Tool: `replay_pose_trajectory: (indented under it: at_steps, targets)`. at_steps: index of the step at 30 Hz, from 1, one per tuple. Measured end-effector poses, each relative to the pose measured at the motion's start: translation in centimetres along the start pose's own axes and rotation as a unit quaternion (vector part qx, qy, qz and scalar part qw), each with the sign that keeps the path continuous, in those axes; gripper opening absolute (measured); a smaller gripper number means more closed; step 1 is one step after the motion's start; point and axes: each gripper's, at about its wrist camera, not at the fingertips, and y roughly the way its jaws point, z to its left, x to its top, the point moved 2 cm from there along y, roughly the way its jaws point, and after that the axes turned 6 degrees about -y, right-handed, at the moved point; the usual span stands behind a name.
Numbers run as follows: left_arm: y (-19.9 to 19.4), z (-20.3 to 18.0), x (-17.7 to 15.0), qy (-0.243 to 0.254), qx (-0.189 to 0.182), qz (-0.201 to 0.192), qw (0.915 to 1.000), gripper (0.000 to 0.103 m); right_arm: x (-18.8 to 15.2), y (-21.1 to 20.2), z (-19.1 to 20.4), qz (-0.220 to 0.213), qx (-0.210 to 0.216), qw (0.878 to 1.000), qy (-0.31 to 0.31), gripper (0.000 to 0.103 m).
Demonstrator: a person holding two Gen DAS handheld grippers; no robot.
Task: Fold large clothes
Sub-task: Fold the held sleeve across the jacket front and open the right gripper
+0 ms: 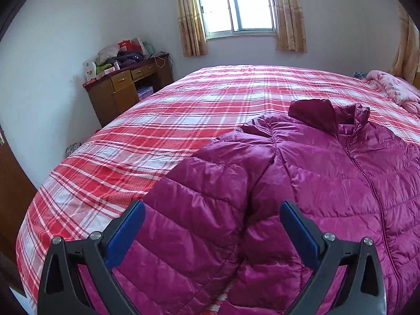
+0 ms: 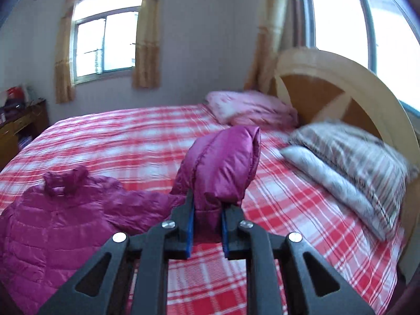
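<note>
Right wrist view: right tongs [image 2: 207, 219] pinch the sleeve cuff [image 2: 223, 165] of the magenta quilted down jacket [image 2: 52, 223] on the plaid bed [image 2: 131, 136]; slippery fabric may slide free. Left tongs [image 1: 212, 225] hover wide apart.

Pillows [image 2: 349, 168] motion-blurred; jacket [image 1: 315, 183] hem cut off by lower edge; desk clutter [image 1: 118, 55] too small to identify.

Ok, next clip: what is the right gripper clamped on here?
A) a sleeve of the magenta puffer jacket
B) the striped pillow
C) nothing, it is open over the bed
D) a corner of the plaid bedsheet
A: in the right wrist view the right gripper has its blue pads pressed on the sleeve of the magenta puffer jacket, lifted above the bed.
</note>
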Motion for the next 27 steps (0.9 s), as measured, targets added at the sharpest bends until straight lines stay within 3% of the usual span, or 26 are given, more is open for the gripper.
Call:
replay_pose_trajectory:
  at_steps: [5,13,27]
  targets:
    - [0.9,1.5,0.3,-0.012,0.009,0.004,0.9999,0.102,1.2,-1.4,6.1,-0.034,0.034,0.996,-0.08,0.019]
    - [1.7,2.8,0.0,-0.02,0.008,0.014,0.9997,0.102,0.4,-1.5,14.9,-0.055,0.087,0.977,-0.184,0.018]
    - [1.7,4.4,0.4,-0.027,0.013,0.012,0.9995,0.102,-5.5,0.5,25.7,-0.024,0.138,0.95,-0.28,0.018]
